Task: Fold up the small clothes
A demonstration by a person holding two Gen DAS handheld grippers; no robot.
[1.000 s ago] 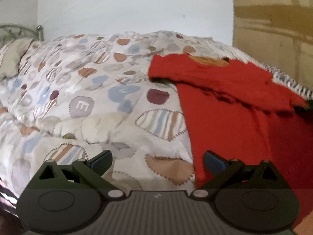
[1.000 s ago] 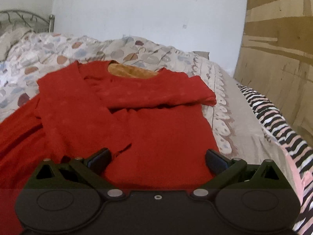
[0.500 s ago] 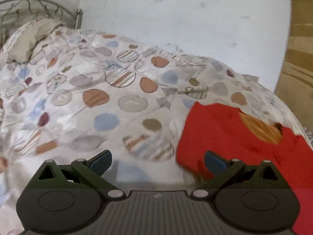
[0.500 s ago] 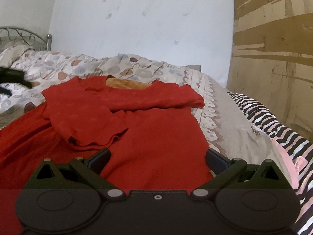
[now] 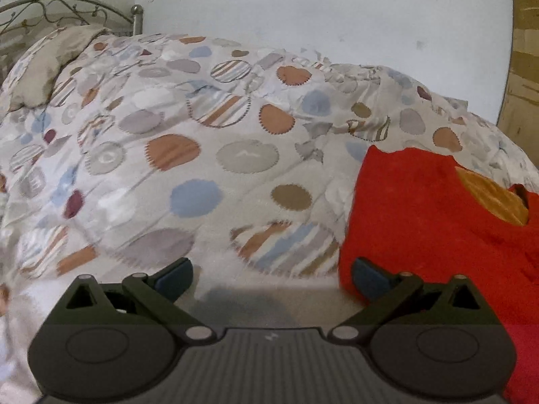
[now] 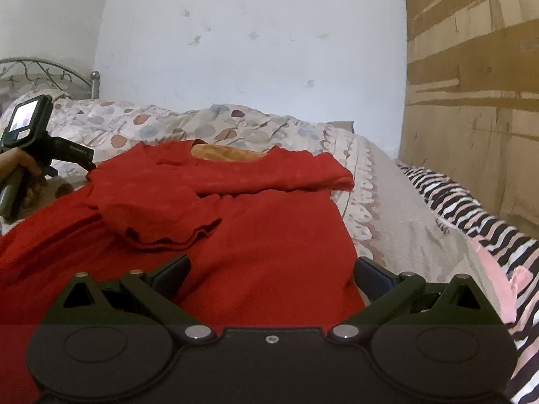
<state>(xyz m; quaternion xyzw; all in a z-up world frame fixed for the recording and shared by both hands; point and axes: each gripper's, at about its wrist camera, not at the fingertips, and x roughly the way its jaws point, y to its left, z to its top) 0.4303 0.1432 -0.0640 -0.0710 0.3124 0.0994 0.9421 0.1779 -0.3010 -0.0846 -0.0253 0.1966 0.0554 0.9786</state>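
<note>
Bed cover: pale quilted duvet with round patches in blue, brown and stripes; fills most of the left wrist view, blurred toward its lower left edge.
Garment: red knit top with an orange-lined neck opening; lies flat on the duvet, both sleeves folded across the chest. Hem and lower left part cut off by the frame and by the right gripper body. In the left wrist view only its shoulder and neck part show, at the right edge.
Side bedding: black-and-white zebra-striped cloth with a pink edge; right of the garment, partly out of frame.
Headboard: curled grey metal bed frame; far left, mostly hidden behind a pillow.
Right gripper: jaws spread wide, holding nothing, hovering over the garment's lower body.
Left gripper: jaws spread wide, empty, over the duvet just beside the garment's left edge. Seen from the right wrist, only its rear and a small lit screen show; a hand grips it, cut off by the frame.
</note>
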